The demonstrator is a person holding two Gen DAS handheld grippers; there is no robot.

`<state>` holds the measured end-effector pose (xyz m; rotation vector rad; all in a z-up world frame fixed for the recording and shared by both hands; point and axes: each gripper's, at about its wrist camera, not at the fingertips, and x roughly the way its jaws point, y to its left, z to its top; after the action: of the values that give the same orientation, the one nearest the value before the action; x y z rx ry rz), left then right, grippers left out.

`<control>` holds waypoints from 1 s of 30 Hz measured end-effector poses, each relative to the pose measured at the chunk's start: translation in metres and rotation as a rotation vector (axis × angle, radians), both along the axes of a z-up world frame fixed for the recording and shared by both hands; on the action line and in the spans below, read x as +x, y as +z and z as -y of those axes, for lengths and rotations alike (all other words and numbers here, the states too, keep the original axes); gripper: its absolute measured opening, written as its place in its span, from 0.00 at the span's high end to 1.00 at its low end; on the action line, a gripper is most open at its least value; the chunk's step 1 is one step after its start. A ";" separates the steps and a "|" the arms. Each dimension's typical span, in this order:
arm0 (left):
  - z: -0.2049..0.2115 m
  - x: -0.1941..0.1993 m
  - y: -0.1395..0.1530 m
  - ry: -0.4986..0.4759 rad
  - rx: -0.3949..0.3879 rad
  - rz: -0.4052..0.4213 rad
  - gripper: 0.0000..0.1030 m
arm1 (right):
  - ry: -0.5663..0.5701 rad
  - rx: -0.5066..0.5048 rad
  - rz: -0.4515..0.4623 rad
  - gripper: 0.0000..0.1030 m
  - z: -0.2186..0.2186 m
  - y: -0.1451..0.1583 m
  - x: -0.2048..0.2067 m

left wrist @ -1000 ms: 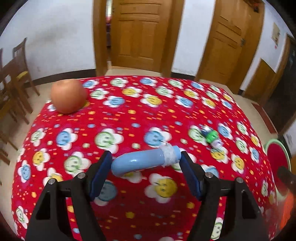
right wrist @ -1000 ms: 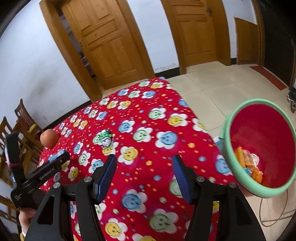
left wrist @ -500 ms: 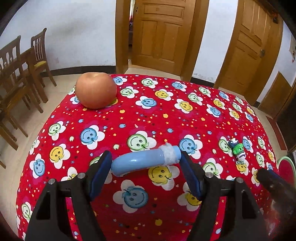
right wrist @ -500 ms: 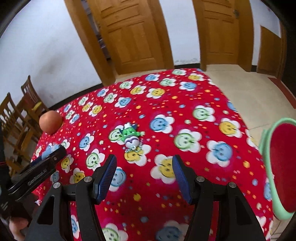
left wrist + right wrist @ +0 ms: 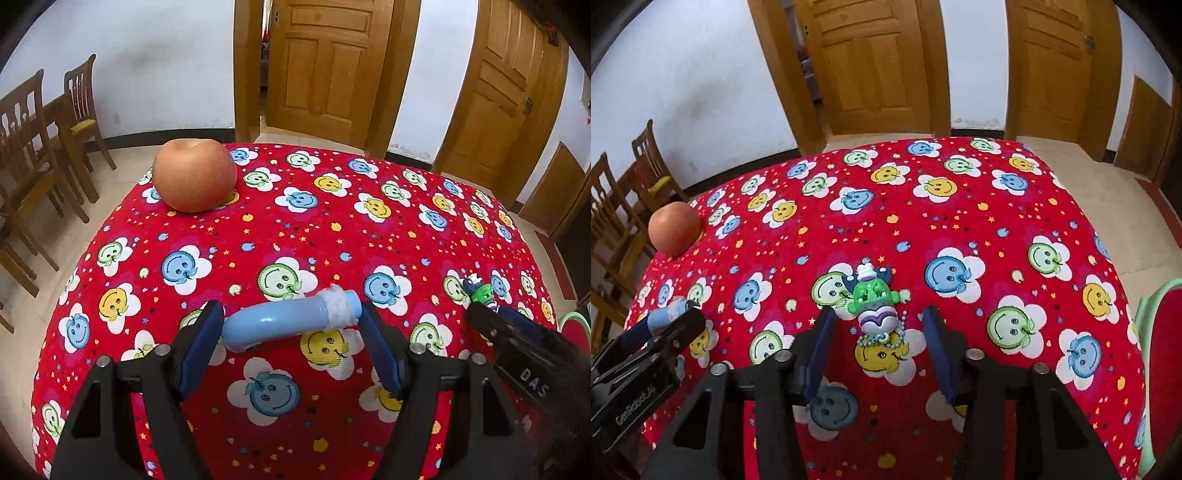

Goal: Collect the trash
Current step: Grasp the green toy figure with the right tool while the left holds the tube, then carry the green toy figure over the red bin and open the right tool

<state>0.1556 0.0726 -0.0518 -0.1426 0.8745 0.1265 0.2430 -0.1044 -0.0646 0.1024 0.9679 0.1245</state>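
My left gripper [image 5: 291, 325] is shut on a pale blue plastic tube [image 5: 284, 323] with a white fuzzy band near one end, held crosswise between the pads above the red smiley tablecloth [image 5: 332, 229]. The tube's tip shows in the right wrist view [image 5: 666, 317]. My right gripper [image 5: 879, 328] is open, its fingers either side of a small green and white toy figure [image 5: 873, 301] with a bead chain lying on the cloth. The toy also shows in the left wrist view [image 5: 480, 291]. A red bin with a green rim [image 5: 1156, 369] stands at the table's right side.
An apple [image 5: 195, 174] sits at the table's far left corner, also in the right wrist view [image 5: 674, 229]. Wooden chairs [image 5: 40, 147] stand left of the table. Wooden doors [image 5: 325, 66] line the far wall. The right gripper's body [image 5: 524, 350] reaches into the left wrist view.
Both grippers swung left across the table. The right gripper moved from over the bin side to straddle the toy figure. The left gripper kept hold of the blue tube.
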 end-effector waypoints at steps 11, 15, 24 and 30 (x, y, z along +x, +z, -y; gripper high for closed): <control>0.003 -0.002 0.002 -0.011 -0.003 0.009 0.28 | -0.007 0.043 0.021 0.80 0.011 0.007 -0.014; 0.004 -0.003 0.003 -0.016 -0.005 0.015 0.28 | -0.019 0.054 0.047 0.80 0.020 0.017 -0.028; 0.008 -0.007 0.006 -0.032 -0.007 0.025 0.28 | -0.068 0.093 0.113 0.80 0.053 0.045 -0.063; 0.009 -0.007 0.007 -0.036 -0.005 0.026 0.28 | -0.143 0.087 0.161 0.80 0.092 0.064 -0.094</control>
<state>0.1485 0.0633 -0.0450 -0.1331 0.8513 0.0881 0.1492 -0.1963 -0.0007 0.2379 0.7922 0.0425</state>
